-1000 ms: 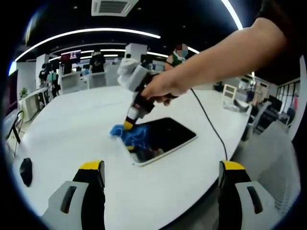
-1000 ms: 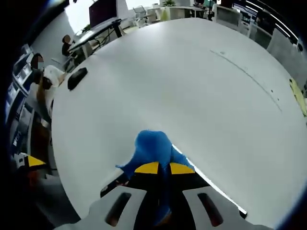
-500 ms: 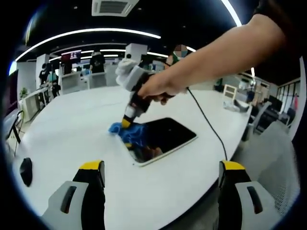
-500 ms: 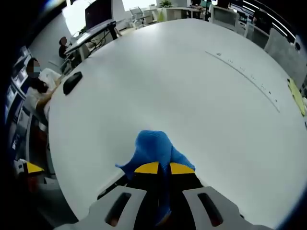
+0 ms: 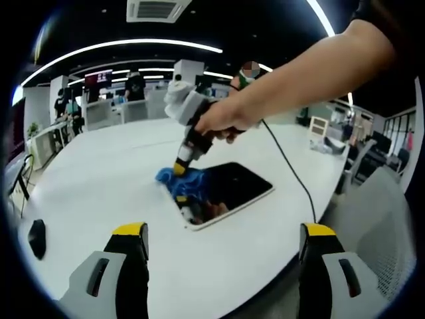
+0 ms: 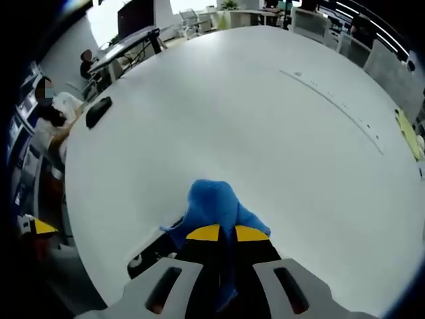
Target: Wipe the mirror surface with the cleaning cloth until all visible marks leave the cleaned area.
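- Count: one dark rectangular mirror with a pale frame, one crumpled blue cleaning cloth, two claws, one large white oval table.
- Mirror lay flat on the table, near its front edge in the left gripper view. Cloth sat on the mirror's far-left corner, spilling over the frame onto the table.
- Right claw came down onto the cloth from above in the left gripper view, held by a person's hand with a bare forearm; a black cable ran from it over the table.
- In the right gripper view the right claw had its yellow-tipped jaws pressed together on the cloth, pinching it; most of the mirror was hidden under claw and cloth, just a dark sliver showed at left.
- Left claw hung above the near table edge, jaws spread wide, holding nothing, well apart from the mirror.
- Any marks on the glass were too small to make out; the surface showed only dark reflections.
- Around: a small black oval object near the table's left edge, also seen in the right gripper view; people and desks far behind, ceiling light strips.
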The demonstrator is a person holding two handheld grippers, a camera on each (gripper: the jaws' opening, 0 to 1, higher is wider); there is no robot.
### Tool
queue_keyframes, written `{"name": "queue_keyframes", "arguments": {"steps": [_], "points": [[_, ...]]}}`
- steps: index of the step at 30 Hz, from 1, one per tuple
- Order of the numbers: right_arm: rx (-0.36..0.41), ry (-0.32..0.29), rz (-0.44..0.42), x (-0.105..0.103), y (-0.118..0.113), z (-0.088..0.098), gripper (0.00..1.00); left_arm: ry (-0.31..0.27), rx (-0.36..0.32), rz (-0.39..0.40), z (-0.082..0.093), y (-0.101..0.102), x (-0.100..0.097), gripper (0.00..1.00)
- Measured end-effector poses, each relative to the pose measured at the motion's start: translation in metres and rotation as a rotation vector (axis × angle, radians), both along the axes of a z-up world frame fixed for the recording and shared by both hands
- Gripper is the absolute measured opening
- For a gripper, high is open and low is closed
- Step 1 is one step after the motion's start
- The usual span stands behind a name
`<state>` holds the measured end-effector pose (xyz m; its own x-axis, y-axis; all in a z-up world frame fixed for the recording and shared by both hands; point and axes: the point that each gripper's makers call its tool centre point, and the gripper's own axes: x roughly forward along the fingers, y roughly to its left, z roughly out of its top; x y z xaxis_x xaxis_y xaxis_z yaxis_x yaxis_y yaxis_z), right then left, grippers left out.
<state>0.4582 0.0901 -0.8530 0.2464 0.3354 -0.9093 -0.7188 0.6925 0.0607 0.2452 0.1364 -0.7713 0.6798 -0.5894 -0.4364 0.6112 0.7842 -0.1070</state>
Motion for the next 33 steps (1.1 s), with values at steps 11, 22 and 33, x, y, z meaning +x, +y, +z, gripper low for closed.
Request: {"name": "queue_keyframes", "arguments": {"steps": [11, 22, 33], "points": [[-0.015, -0.006, -0.018, 0.001, -0.019, 0.0, 0.01, 0.0, -0.044, 0.01, 0.003, -0.001, 0.0, 0.99], [-0.028, -0.016, -0.028, 0.002, -0.03, 0.0, 0.01, 0.011, -0.043, 0.012, 0.003, -0.002, 0.0, 1.0], [-0.035, -0.027, -0.044, 0.002, -0.039, 0.0, 0.01, 0.007, -0.042, 0.018, 0.003, -0.001, 0.001, 1.0]]}}
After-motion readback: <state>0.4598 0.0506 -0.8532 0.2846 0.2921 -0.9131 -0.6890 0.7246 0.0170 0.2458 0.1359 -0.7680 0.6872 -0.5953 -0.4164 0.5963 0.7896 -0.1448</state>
